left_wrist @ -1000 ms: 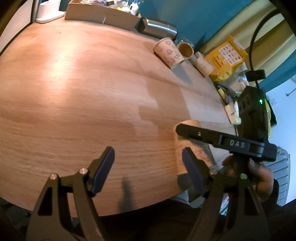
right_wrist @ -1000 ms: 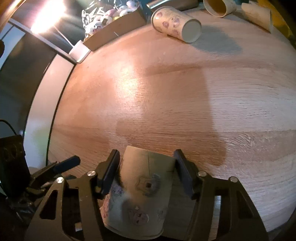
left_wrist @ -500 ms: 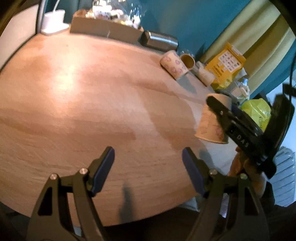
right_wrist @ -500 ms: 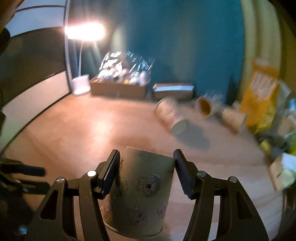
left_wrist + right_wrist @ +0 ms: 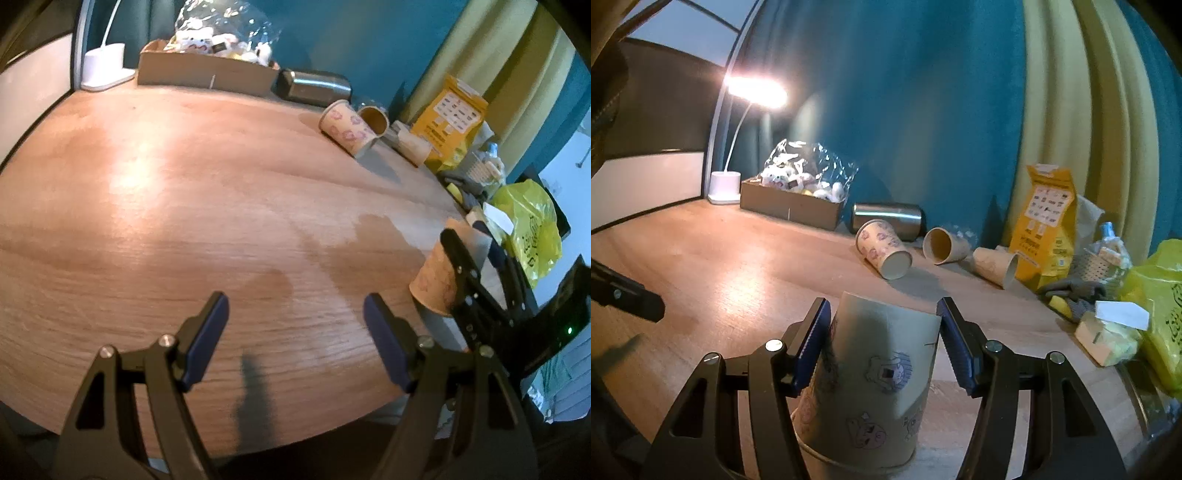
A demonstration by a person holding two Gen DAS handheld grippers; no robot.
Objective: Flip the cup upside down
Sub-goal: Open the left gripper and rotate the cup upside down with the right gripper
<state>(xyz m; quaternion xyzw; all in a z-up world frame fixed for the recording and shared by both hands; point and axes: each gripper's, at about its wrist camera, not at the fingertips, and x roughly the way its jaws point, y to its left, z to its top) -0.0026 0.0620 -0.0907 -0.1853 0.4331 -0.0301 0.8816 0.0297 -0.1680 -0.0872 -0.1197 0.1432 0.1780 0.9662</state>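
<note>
We are gripping the cup (image 5: 875, 384) between the jaws of our right gripper (image 5: 882, 343), rim down and base up, at the table's (image 5: 184, 206) near right edge. We are holding our left gripper (image 5: 295, 332) open and empty over bare wood.

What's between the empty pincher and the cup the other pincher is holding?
Only bare wooden table. The left wrist view shows nothing lying between the open left gripper and the cup in the right gripper.

Bare tabletop (image 5: 184, 206) ahead; toppled cups (image 5: 882, 249) and yellow bag (image 5: 1047, 225) along far edge
</note>
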